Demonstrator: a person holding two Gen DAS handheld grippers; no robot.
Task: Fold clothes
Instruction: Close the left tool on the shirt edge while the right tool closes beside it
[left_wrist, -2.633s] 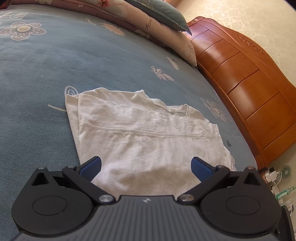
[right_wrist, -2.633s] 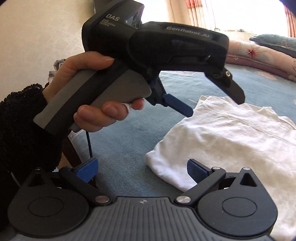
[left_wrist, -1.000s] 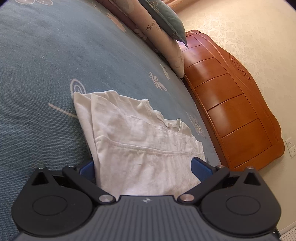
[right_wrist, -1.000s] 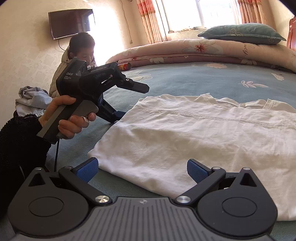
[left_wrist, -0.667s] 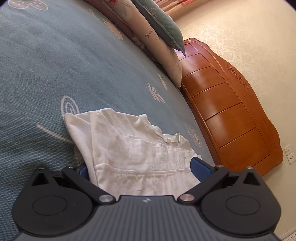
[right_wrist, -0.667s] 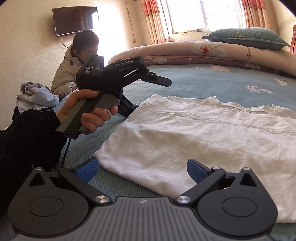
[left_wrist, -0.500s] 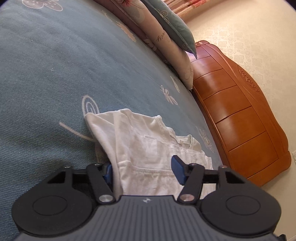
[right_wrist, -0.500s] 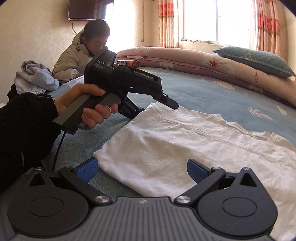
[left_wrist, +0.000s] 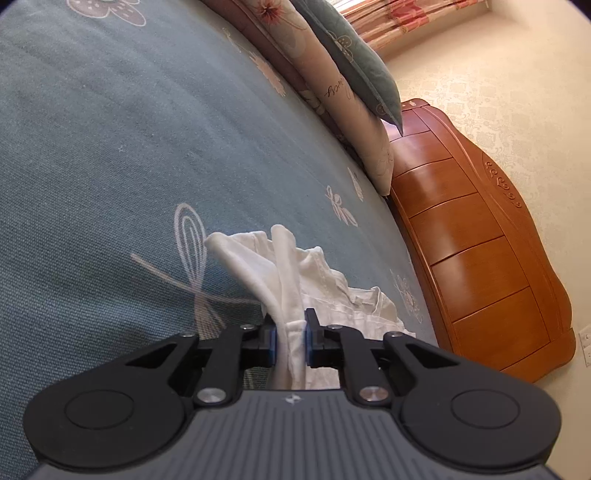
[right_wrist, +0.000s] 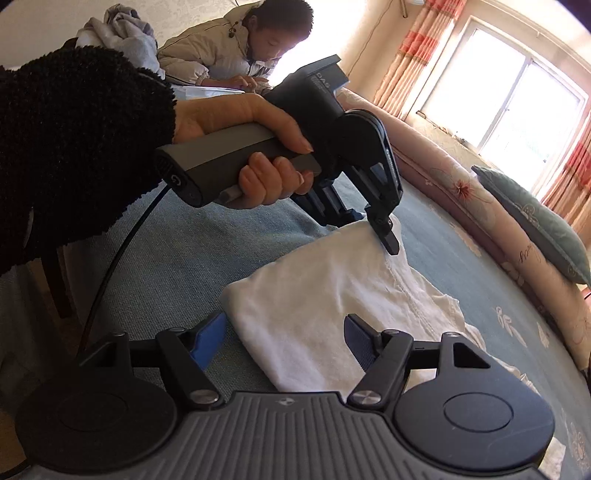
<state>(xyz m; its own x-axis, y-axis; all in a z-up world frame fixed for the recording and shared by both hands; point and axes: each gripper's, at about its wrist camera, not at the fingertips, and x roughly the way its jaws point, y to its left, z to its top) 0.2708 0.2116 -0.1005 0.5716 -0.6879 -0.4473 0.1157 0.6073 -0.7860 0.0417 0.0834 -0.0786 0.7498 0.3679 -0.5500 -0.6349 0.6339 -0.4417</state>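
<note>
The white shirt (right_wrist: 332, 295) lies folded on the blue bed (left_wrist: 110, 147), at the lower centre of both frames. The left claw (left_wrist: 290, 338) has just closed, pinching a bunched shirt edge. The right claw (right_wrist: 284, 338), just narrowing, stands open astride the shirt's near corner, pads not pressing it.

The left tongs (left_wrist: 290, 338) have just been closing and now pinch the white shirt (left_wrist: 295, 280). The right tongs (right_wrist: 284, 341) have been closing too, with the shirt's near corner between their blue pads (right_wrist: 208, 339).
</note>
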